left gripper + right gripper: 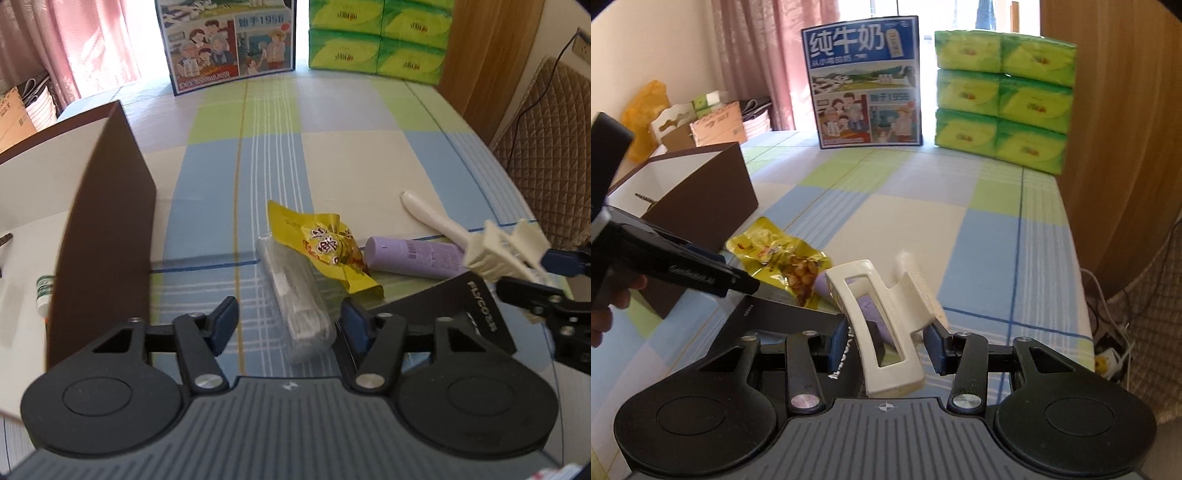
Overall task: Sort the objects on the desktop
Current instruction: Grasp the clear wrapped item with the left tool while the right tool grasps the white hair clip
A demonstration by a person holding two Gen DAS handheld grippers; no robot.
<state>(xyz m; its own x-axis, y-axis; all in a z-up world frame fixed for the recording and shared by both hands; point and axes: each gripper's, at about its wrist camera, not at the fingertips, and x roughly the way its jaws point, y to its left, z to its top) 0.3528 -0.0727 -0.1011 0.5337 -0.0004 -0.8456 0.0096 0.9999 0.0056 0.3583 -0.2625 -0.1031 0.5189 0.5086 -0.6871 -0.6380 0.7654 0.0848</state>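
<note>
Right gripper (886,345): jaws clamped on a cream hair clip (882,332), held up off the tablecloth (979,229), its long body running between the pads and tilted. In the left wrist view the same clip (498,251) shows at far right, pinched by the right gripper (550,273).

Left gripper (288,328): jaws apart, straddling a clear wrapped packet (299,302) that lies on the cloth. Right pad is at the packet's edge; left pad stands off with cloth showing between. Contact uncertain.

Just ahead of the left gripper: yellow snack bag (328,247), overlapping the packet's far end. To its right, a purple tube (410,254) on its side, then a white stick (428,218) partly behind the clip. A black card (454,310) lies right of the left gripper.

Left of it: brown box (107,206), open, white inside, with a small green-white tube (44,291).

Far edge: milk carton (866,81), green tissue packs (1001,96).
</note>
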